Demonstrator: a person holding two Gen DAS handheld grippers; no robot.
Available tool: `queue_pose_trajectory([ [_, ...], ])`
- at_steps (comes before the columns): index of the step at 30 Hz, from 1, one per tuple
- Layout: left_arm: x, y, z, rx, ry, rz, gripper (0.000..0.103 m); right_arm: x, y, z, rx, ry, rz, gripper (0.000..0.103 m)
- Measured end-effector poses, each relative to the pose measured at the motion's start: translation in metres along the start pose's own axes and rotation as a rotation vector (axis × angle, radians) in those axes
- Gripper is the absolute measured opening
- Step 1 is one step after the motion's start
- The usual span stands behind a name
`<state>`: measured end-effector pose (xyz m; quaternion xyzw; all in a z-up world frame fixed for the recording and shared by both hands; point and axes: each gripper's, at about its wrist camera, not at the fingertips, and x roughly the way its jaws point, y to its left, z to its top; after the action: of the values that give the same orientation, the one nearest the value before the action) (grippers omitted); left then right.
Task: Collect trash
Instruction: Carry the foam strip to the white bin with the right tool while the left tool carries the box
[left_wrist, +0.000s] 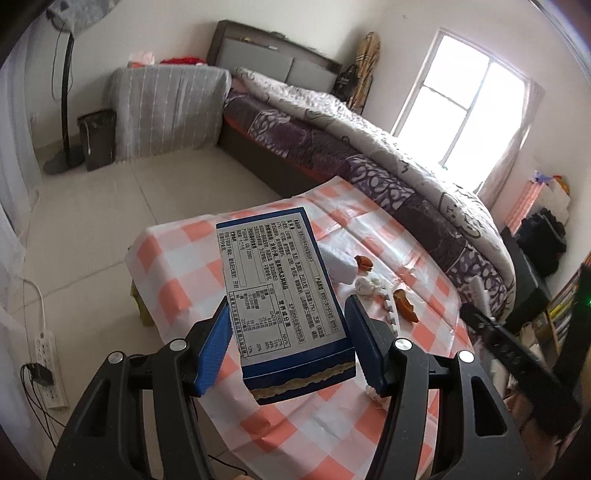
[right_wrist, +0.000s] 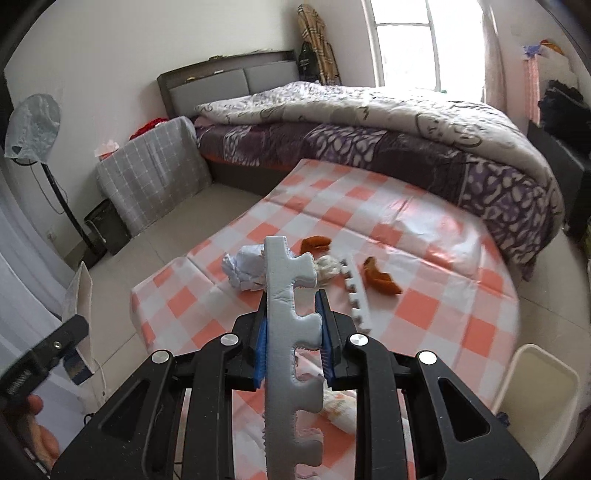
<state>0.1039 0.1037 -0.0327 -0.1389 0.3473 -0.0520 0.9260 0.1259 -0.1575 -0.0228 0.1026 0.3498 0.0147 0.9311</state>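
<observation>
My left gripper (left_wrist: 288, 332) is shut on a blue and white food box (left_wrist: 284, 291), held above the checked tablecloth (left_wrist: 177, 273); the box also shows at the left edge of the right wrist view (right_wrist: 79, 317). My right gripper (right_wrist: 291, 332) is shut on a grey foam edging strip (right_wrist: 291, 332) with notched teeth, held upright. On the table lie a crumpled white wrapper (right_wrist: 245, 267), a paper ball (right_wrist: 327, 271), two orange peels (right_wrist: 380, 278) (right_wrist: 314, 243) and a second foam strip (right_wrist: 354, 295).
A white bin (right_wrist: 535, 384) stands at the table's right front. A bed (right_wrist: 369, 129) runs behind the table. A covered cabinet (right_wrist: 155, 173), a black bin (right_wrist: 107, 229) and a fan stand (right_wrist: 62, 206) are far left. A power strip (left_wrist: 48, 369) lies on the floor.
</observation>
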Motion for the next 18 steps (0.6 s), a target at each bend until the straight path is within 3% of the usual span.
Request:
queue_pose_trajectory([
  [18,0.002,-0.091,-0.038,0.191,0.008,-0.062,0.060,-0.052,-0.108,-0.033,0.216,-0.043,-0.097,0.022],
])
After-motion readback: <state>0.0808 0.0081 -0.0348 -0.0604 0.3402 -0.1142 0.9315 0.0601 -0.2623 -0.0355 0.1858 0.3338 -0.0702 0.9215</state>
